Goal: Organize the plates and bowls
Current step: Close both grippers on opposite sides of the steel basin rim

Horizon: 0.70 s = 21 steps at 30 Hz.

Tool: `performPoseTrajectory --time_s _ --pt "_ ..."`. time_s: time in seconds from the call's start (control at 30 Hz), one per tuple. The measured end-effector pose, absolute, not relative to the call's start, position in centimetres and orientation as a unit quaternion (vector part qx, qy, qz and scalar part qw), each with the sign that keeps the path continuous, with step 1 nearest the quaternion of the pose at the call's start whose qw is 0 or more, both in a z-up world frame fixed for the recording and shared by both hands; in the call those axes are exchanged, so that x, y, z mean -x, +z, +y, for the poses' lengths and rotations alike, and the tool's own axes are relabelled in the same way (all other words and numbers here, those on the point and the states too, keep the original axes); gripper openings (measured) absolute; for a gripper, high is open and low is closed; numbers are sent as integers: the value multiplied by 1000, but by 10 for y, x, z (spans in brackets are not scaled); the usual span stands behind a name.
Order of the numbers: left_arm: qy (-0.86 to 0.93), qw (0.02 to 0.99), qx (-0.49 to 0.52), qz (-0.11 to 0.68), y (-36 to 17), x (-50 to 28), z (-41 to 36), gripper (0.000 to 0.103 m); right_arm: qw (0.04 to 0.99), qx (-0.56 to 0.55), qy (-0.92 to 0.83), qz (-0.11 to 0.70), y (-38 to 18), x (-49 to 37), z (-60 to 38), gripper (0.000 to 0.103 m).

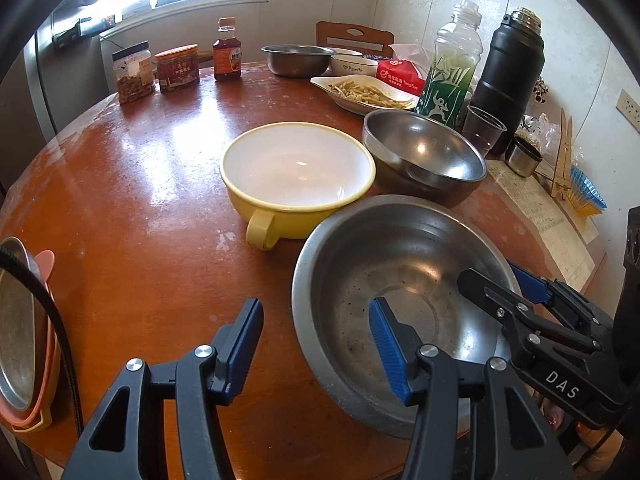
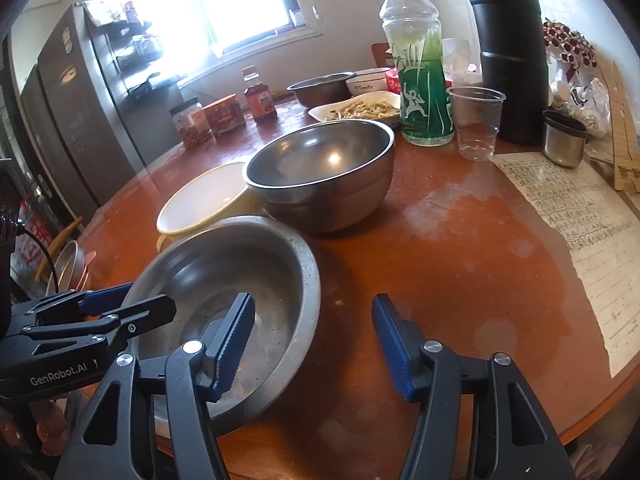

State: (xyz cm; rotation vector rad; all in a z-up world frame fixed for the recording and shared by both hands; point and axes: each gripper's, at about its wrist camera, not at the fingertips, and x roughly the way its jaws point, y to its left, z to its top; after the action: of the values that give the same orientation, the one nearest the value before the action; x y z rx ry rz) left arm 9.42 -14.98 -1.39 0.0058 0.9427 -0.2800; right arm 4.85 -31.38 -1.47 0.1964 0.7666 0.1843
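Note:
A wide, scuffed steel basin [image 1: 400, 256] [image 2: 224, 264] sits at the near edge of the round brown table [image 1: 132, 184]. My left gripper [image 1: 316, 344] [image 2: 132, 302] is open astride the basin's left rim, one blue pad inside and one outside. My right gripper [image 2: 314, 342] [image 1: 494, 278] is open astride the opposite rim, its left finger in the basin and its right finger over bare table. Neither gripper's pads press on the rim. Just behind the basin stand a yellow handled bowl [image 1: 298, 168] [image 2: 200, 204] and a deep steel bowl [image 1: 424, 156] [image 2: 320, 168].
A stack of plates [image 1: 20, 320] sits at the table's left edge. Further back are a dish of food [image 1: 368, 92], a steel bowl [image 1: 298, 58], a white bowl [image 1: 354, 65] and jars [image 1: 134, 72]. A green bottle [image 2: 424, 80], a plastic cup [image 2: 476, 120], a black flask [image 2: 508, 52] and a paper sheet [image 2: 580, 232] stand at right.

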Motion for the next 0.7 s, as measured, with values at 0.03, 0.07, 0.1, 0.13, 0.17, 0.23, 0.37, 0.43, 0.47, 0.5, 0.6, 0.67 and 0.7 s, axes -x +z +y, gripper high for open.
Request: performPoseTrajectory --time_s 0.03,0.07,0.1,0.13,0.17,0.23,0.37,0.43,0.47,0.5,0.6,0.67,0.7 --pt "-137 881 -3 453 -15 -94 -150 48 919 -95 92 371 -14 -48 -313 52" --pt "-140 880 -2 453 -15 -94 -151 45 918 -95 94 372 -15 -49 -312 46" --pt "-146 878 0 455 -17 -94 -151 40 918 -96 97 373 -15 -49 -311 44" --pt "-149 877 0 457 -18 -94 -152 35 917 -97 103 374 -16 -49 -310 40" --pt "-152 876 0 458 -19 -94 -153 33 916 -96 105 376 -16 -49 -308 36" --pt "-159 871 -1 465 -24 -93 -155 25 915 -93 111 378 -16 -49 -304 32" --pt "-166 867 11 470 -26 -91 -150 25 917 -80 110 374 -12 -48 -296 29" --pt "-167 867 18 468 -24 -90 -146 25 916 -82 112 376 -11 -47 -294 28" --pt "-167 868 20 467 -23 -90 -143 25 916 -80 112 376 -11 -47 -293 27" --pt "-166 870 20 464 -21 -88 -140 25 917 -79 113 375 -10 -47 -291 27" --pt "-159 873 26 460 -15 -86 -131 25 917 -74 120 373 -7 -45 -283 27" --pt "-154 876 26 457 -13 -83 -126 25 918 -76 126 369 -3 -43 -278 27" --pt "-150 877 28 455 -12 -81 -121 25 918 -75 129 367 -1 -41 -275 27"
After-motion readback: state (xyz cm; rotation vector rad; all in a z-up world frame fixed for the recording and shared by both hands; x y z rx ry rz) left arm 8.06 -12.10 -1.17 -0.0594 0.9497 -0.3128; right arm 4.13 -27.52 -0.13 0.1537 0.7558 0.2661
